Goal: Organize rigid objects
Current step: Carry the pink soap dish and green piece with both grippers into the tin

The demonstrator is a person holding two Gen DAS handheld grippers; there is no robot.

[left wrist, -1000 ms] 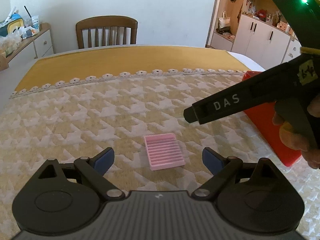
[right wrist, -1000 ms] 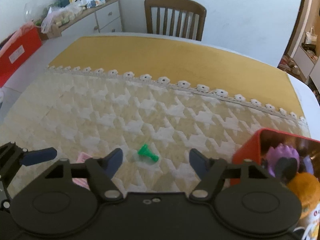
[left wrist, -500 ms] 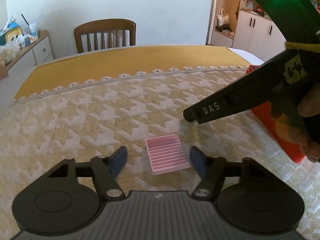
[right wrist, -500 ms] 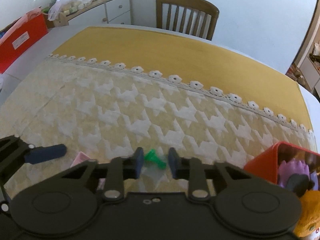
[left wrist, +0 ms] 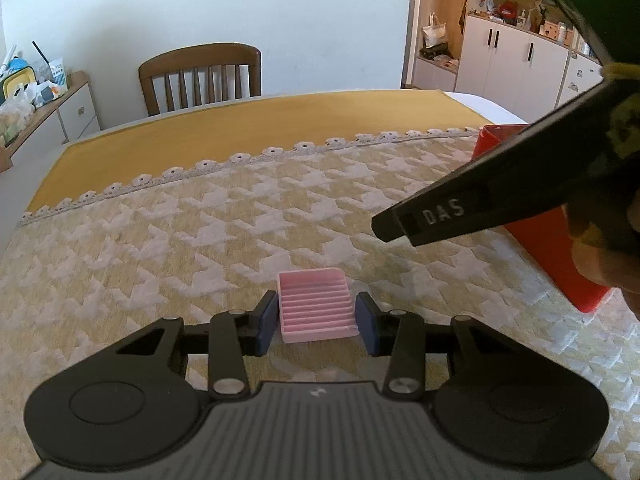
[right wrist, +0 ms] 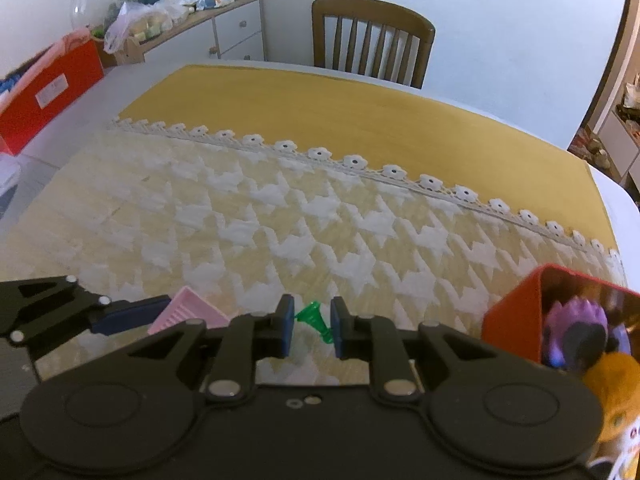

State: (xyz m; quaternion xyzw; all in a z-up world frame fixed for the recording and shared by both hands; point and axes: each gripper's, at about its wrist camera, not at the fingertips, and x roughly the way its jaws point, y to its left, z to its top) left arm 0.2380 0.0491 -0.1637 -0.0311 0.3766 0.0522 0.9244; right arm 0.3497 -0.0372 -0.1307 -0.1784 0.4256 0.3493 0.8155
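My left gripper (left wrist: 316, 324) is shut on a pink ribbed tray (left wrist: 314, 310), its blue pads against both sides, low over the patterned tablecloth (left wrist: 200, 248). The tray also shows in the right wrist view (right wrist: 188, 312). My right gripper (right wrist: 313, 326) is shut on a small green plastic piece (right wrist: 314, 316), held between the blue pads just above the cloth. The right gripper's black body (left wrist: 500, 200) crosses the left wrist view at the right.
A red bin (right wrist: 516, 320) with a purple toy (right wrist: 576, 328) and orange items stands at the right; it also shows in the left wrist view (left wrist: 560, 264). A wooden chair (left wrist: 200, 76) stands at the table's far edge. Cabinets line the walls.
Both grippers closed. The left one moved forward and shut on the pink tray. The right one shut on the green piece and lifted it slightly.
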